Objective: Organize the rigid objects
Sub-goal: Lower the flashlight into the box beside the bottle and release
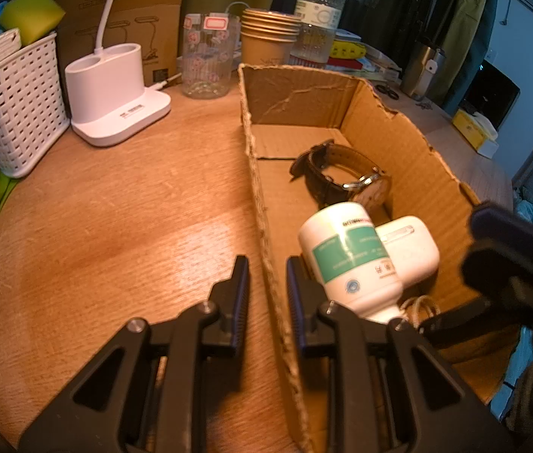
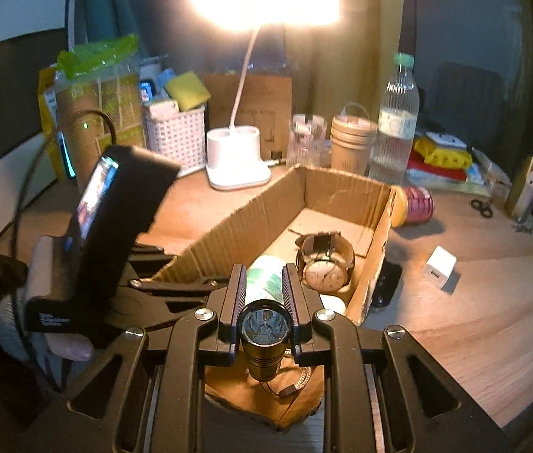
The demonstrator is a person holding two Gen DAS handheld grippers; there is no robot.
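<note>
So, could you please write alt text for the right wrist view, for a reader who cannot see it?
The right claw grips a small black flashlight, lens toward the camera, above the near end of an open cardboard box. Inside lie a wristwatch and a white bottle with a green label; a lit desk lamp stands behind.

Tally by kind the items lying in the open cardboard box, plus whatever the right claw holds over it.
Brown leather wristwatch: 1
White plastic bottle with green label: 1
White rounded plastic case: 1
Dark metal torch, gripped in the right claw: 1
Total: 4
</note>
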